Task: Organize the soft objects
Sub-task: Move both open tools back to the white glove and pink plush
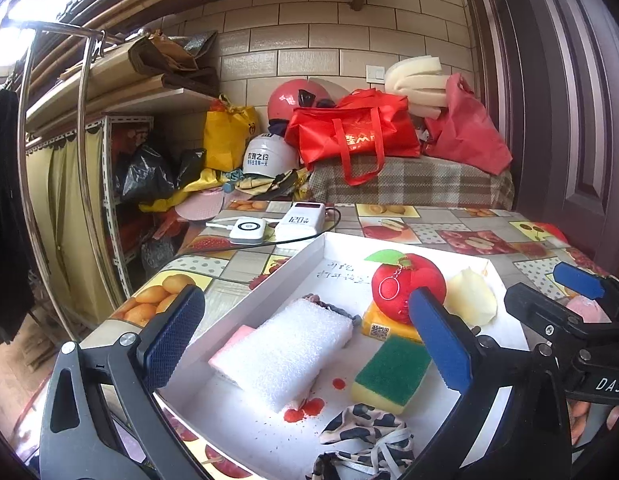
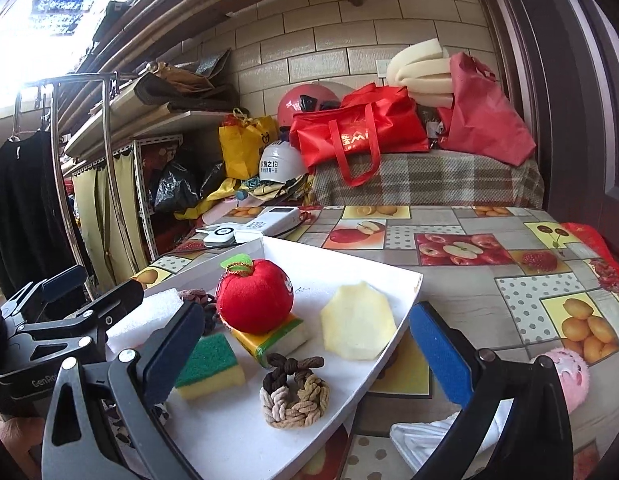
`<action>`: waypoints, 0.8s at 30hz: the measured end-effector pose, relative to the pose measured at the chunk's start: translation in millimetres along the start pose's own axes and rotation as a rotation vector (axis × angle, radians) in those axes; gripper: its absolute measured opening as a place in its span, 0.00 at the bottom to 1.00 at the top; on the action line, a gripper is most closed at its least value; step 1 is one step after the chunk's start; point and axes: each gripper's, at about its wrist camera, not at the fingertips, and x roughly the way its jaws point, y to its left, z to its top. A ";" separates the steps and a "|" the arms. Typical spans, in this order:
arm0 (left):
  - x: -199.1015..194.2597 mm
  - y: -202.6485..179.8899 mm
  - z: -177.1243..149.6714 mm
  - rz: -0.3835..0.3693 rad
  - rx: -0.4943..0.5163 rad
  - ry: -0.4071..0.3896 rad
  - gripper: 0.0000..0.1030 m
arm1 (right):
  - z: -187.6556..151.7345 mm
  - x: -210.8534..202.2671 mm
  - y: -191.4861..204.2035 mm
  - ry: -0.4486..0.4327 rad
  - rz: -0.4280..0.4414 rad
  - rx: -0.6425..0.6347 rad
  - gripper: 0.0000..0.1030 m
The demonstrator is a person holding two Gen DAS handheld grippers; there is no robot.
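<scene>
A white tray point(image 1: 269, 280) holds a white foam block point(image 1: 289, 352), a green-and-yellow sponge point(image 1: 393, 372), a red plush apple point(image 1: 405, 288) on a yellow packet, a pale foam piece point(image 1: 469, 296) and a leopard-print cloth point(image 1: 369, 436). My left gripper point(image 1: 307, 340) hovers open over the foam block and sponge, touching neither. My right gripper point(image 2: 307, 352) is open above the tray's near right corner, over a braided rope ring point(image 2: 295, 396). Its right finger hangs outside the tray rim point(image 2: 389, 280). A pink plush point(image 2: 565, 376) lies on the table beside it.
Fruit-print oilcloth point(image 2: 489, 292) covers the table. Power banks and cables point(image 1: 269, 228) lie behind the tray. A white cloth point(image 2: 425, 436) lies by the tray's near right. Behind the table are red bags point(image 1: 349, 132), helmets, a shelf and a clothes rail at the left.
</scene>
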 end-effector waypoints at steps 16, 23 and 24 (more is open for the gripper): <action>-9.7 26.2 45.1 -0.480 -0.377 0.168 1.00 | -8.1 -93.0 -90.5 -0.227 -0.181 0.155 1.00; -35.7 -10.1 23.4 -0.327 -0.347 -0.034 1.00 | -6.0 -108.6 -127.2 -0.197 -0.259 0.115 1.00; -34.8 -22.7 17.3 -0.349 -0.294 -0.027 1.00 | -7.3 -109.5 -133.9 -0.175 -0.272 0.109 1.00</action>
